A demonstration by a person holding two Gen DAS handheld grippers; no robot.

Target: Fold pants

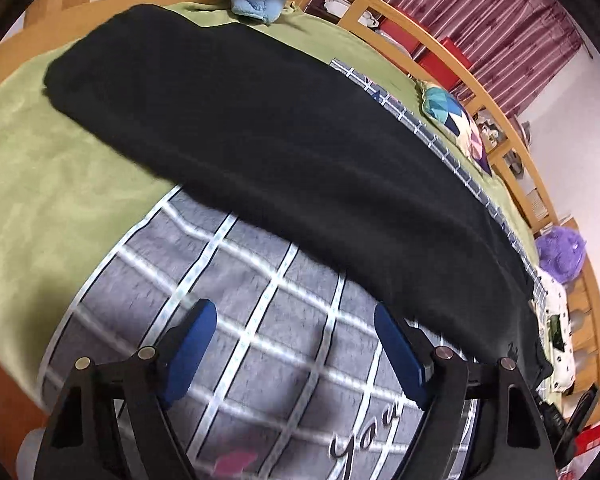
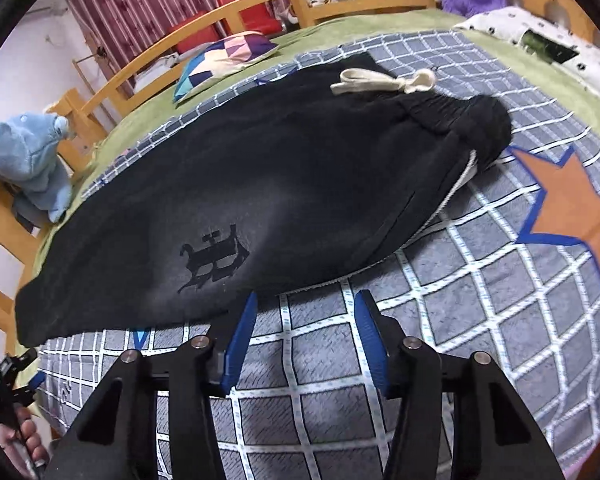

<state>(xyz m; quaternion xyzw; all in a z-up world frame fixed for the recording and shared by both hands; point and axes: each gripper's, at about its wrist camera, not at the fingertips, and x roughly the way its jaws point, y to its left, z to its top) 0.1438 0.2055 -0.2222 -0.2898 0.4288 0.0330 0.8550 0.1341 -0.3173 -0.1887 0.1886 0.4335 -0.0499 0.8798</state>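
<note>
Black pants (image 2: 260, 184) showed a drawstring (image 2: 384, 81) only in the right view. Both the left gripper (image 1: 296, 320) and right gripper (image 2: 306, 308) gaped empty beside the pants, over a checked blanket (image 2: 480, 312).

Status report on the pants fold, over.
Left gripper open, empty. Right gripper open at black pants' edge. Pants flat on plaid blanket. Nothing blocking.

The pants (image 2: 268, 184) are black, with a cream drawstring (image 2: 384, 81) and a darker black print (image 2: 214, 258). Beneath the pants, the blanket (image 2: 480, 288) is grey with a white grid and an orange, blue-edged star (image 2: 576, 220). Beyond the pants lies a green sheet (image 1: 52, 184).
</note>
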